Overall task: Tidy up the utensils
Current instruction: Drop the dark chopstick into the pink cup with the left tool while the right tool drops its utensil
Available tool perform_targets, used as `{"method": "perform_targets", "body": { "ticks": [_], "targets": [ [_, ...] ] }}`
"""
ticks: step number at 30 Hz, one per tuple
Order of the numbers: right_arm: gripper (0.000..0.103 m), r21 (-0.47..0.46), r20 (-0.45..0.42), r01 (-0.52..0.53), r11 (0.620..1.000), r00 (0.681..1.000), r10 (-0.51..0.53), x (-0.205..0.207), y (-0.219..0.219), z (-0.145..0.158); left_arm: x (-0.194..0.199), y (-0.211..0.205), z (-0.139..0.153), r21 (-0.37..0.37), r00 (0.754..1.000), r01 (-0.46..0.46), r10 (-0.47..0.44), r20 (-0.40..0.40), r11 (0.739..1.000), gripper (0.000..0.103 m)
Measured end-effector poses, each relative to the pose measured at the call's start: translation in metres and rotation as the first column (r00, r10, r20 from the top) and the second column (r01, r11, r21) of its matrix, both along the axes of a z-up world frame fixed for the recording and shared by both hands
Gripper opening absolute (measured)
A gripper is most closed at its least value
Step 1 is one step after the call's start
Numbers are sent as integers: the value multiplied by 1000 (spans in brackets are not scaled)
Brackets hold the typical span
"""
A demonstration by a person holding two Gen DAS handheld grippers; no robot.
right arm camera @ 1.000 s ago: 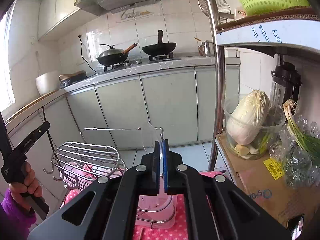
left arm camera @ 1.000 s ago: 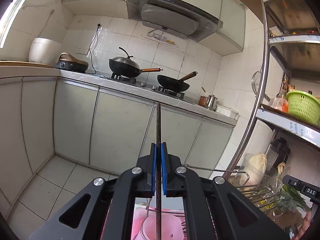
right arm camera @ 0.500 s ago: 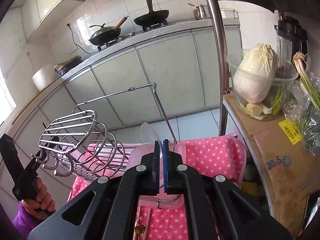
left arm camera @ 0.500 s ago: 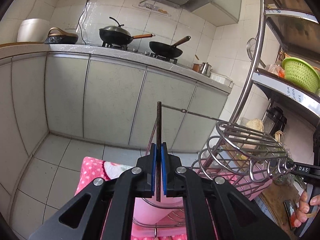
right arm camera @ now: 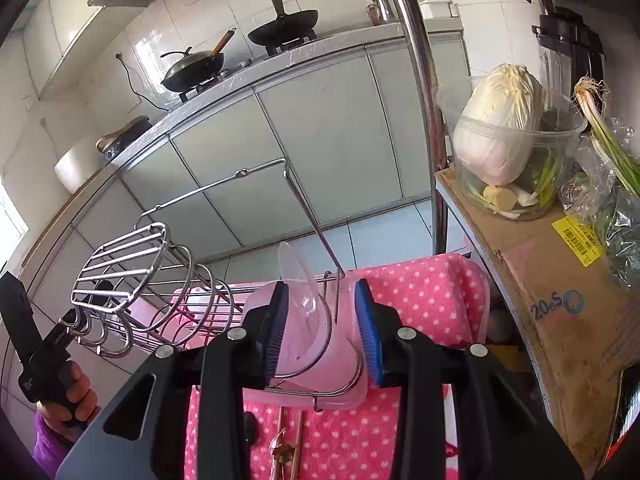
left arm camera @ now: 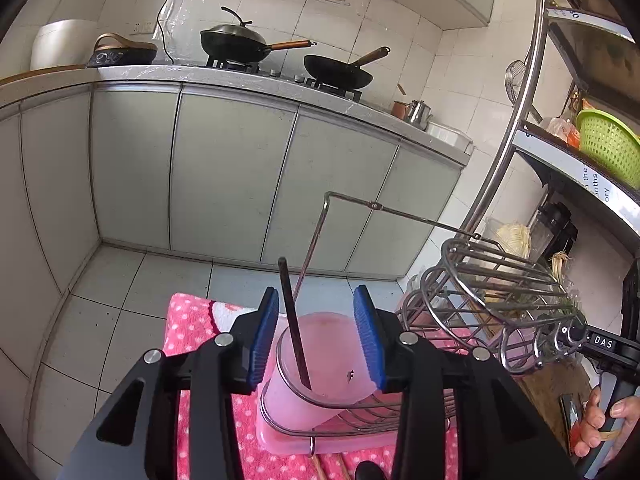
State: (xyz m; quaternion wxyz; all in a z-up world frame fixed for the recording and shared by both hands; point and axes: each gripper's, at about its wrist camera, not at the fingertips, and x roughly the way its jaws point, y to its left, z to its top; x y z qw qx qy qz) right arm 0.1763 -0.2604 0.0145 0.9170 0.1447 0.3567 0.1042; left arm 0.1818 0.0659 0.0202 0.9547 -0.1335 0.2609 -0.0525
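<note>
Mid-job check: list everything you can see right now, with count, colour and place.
chopstick: one, dark, leaning in the pink cup
pink cup: one, translucent pink, inside the rack's wire ring
spoon: one, clear, in the same cup
wire rack: one, steel, on the cloth
cloth: one, pink with white dots, under the rack
loose chopsticks: at least two, brown, on the cloth
woks: two, black, on the stove
cabbage: one, pale, in a clear bowl on the shelf
basket: one, green, upper shelf
left gripper: black, blue fingers just opened, chopstick between them unpressed
right gripper: same, just opened, spoon between, released
</note>
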Motion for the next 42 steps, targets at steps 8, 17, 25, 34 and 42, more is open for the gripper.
{"method": "perform_targets", "body": {
  "ticks": [8,17,25,34,42],
  "targets": [
    [35,3,19,-1,1000,1000,1,-12,-4,5,-7,12,8,-38,1000,-29,29,-10,999,40],
    [35,11,42,-7,1000,999,6,-33,-5,12,-28,16,14,-37,999,-38,37,-6,999,40],
    [35,38,47,-15,999,999,13,-48,-8,11,-49,15,20,-34,999,-36,36,3,999,40],
    [35,66,44,-22,998,999,20,-65,-9,7,-67,11,21,-40,1000,-28,28,-1,999,40],
    [35,109,-19,-56,992,998,58,-82,-4,-19,-86,-2,8,-17,998,3,-4,-69,1000,40]
  ]
}}
